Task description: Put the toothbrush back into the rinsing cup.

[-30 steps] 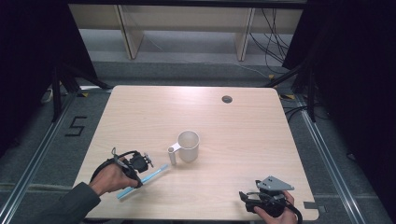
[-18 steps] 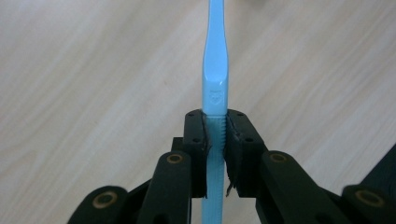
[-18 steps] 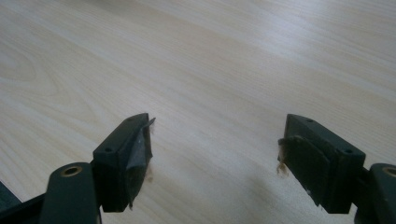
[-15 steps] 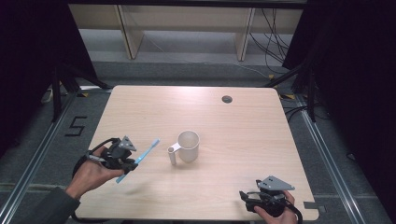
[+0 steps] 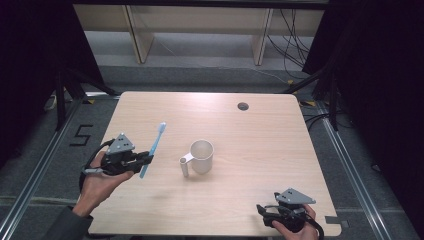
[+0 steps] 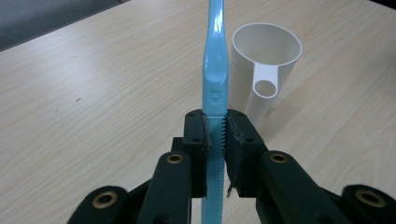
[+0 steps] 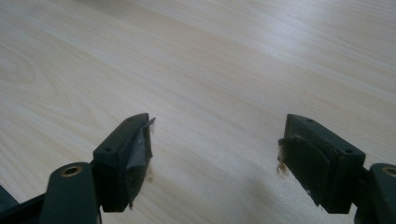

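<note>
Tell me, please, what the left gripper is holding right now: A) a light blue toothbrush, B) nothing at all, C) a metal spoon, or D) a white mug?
A: the left gripper has its jaws clamped on the handle of the light blue toothbrush, lifted off the table, with the white mug standing free beside it.

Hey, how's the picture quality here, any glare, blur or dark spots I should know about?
High view: table evenly lit, surroundings nearly black, toothbrush sharp. Left gripper view: toothbrush and cup crisp, the near jaws slightly soft. Right gripper view: a pale sheen on the far table top, which looks softer than the near grain.
</note>
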`<control>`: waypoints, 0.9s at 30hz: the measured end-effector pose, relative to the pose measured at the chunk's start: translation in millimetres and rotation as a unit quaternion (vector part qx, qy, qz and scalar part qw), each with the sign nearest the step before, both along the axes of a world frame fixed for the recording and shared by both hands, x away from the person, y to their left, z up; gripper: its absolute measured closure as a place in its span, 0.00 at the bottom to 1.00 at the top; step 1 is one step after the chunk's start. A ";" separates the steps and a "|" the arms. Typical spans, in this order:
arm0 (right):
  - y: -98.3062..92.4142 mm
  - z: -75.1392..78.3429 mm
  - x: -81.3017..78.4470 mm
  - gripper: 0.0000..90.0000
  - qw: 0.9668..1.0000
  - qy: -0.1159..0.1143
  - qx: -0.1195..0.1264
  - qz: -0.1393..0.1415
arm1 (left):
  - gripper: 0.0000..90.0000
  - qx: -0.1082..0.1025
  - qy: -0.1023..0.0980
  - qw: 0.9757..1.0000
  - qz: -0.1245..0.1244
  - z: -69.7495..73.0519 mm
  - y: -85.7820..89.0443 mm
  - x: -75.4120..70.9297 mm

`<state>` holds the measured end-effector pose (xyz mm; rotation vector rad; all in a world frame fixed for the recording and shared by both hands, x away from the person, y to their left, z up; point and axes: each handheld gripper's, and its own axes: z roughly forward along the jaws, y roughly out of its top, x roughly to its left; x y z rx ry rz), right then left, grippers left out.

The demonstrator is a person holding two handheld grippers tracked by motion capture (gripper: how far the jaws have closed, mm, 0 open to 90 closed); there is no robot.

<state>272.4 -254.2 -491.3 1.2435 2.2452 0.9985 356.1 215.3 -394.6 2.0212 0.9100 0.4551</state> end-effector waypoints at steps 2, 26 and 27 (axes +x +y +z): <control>1.8 -0.5 -1.6 0.28 1.000 0.015 0.011 -0.007 | 0.87 -0.016 -0.003 1.000 0.008 -0.4 -2.0 0.4; 2.5 -0.6 -1.8 0.28 1.000 0.013 0.010 -0.006 | 0.87 -0.160 -0.100 0.982 0.003 7.3 -36.1 13.8; 2.4 -0.7 -1.7 0.28 1.000 0.013 0.009 -0.005 | 0.87 -0.163 -0.097 0.982 -0.001 7.2 -37.3 14.7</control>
